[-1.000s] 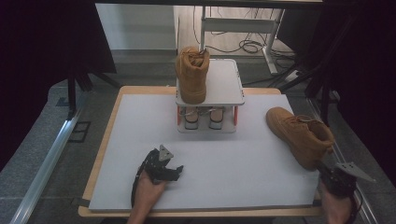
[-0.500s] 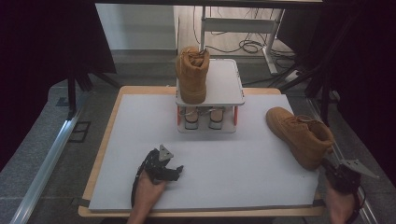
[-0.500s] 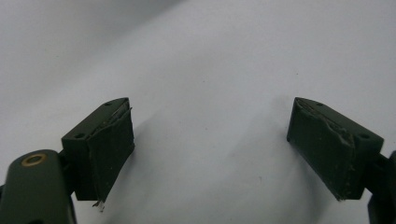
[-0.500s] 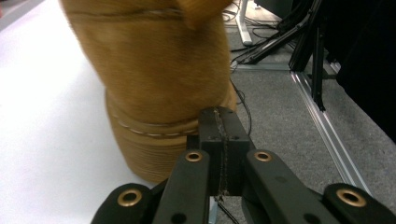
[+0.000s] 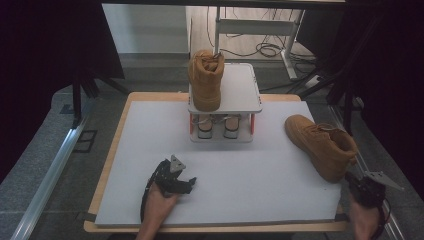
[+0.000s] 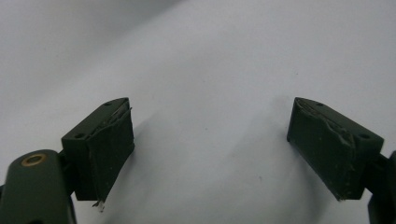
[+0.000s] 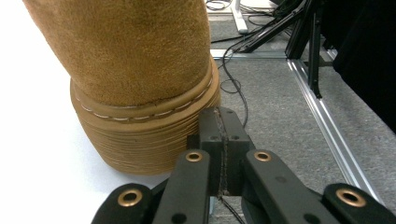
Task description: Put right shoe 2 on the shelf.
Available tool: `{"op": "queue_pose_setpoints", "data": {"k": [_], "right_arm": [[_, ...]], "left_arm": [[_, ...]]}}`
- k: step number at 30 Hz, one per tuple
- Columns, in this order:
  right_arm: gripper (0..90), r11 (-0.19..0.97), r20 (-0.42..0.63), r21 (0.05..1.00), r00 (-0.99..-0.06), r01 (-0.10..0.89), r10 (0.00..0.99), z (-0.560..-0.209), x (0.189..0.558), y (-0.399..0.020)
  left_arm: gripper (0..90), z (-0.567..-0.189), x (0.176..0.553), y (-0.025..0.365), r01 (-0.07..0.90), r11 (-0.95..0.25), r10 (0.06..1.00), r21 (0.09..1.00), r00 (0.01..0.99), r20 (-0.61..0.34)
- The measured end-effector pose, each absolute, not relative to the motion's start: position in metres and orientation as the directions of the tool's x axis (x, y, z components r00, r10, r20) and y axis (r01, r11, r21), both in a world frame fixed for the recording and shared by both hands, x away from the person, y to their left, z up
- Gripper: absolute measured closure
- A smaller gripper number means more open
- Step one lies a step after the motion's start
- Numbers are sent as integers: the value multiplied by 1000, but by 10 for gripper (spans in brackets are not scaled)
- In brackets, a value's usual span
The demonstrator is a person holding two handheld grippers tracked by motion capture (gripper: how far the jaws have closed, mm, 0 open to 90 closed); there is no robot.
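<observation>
Near boot: a tan suede boot [image 5: 322, 145] is lying on the right side of the white table [image 5: 250, 185], heel toward the near right corner.
Right gripper [image 5: 361, 187]: is sitting just beside that heel, jaws pressed together on nothing.
Left gripper [image 5: 186, 184]: is resting at the near left of the table, jaws spread wide and empty.
Far boot: a second tan boot [image 5: 205, 80] is standing on a small white shelf rack [image 5: 240, 95] at the far middle.
</observation>
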State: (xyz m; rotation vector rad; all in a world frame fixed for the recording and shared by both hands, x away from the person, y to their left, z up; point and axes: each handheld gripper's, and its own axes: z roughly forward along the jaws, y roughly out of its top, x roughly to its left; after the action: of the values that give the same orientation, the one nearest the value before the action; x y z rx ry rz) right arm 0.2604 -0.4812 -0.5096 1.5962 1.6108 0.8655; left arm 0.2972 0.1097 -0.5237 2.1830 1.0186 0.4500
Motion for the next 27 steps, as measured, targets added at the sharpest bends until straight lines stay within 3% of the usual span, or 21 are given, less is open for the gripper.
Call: {"op": "queue_pose_setpoints", "data": {"k": [27], "right_arm": [[899, 19, 2, 849, -40, 529, 999, -510, 252, -464]], "left_arm": [[146, -524, 298, 110, 540, -464, 772, 702, 635, 22]]}}
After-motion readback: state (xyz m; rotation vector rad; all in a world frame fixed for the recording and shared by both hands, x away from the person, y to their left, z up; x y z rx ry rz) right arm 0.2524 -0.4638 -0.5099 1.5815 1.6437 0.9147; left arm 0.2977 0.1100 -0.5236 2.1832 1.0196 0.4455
